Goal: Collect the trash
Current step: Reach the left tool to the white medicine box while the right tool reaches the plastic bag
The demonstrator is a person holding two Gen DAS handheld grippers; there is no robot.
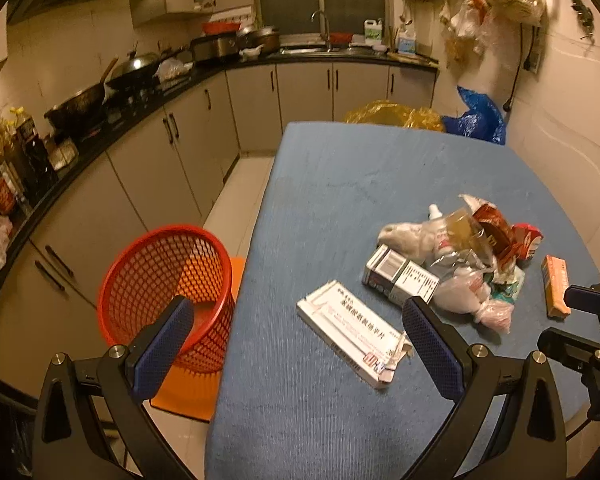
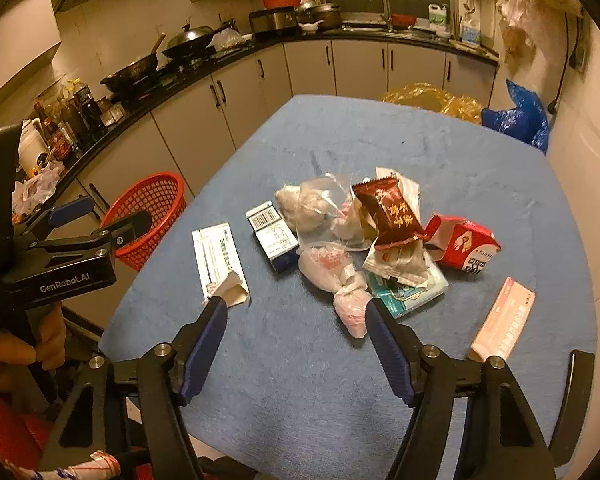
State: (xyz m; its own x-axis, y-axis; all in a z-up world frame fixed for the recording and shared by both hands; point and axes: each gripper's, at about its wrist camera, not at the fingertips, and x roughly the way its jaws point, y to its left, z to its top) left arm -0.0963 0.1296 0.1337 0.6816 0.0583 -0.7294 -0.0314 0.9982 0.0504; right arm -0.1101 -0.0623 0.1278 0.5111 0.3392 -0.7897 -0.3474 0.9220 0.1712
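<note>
Right wrist: crumpled trash heap [image 2: 364, 240]

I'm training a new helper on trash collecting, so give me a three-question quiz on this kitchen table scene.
1. True or false: the red basket stands on the blue table.
2. Which lies nearest the basket? A) white flat box B) pink box C) red carton
3. Fill in: the brown wrapper lies on ___ of the pile of bags.

Key:
1. False: it stands beside the table, lower down.
2. A
3. top
</note>
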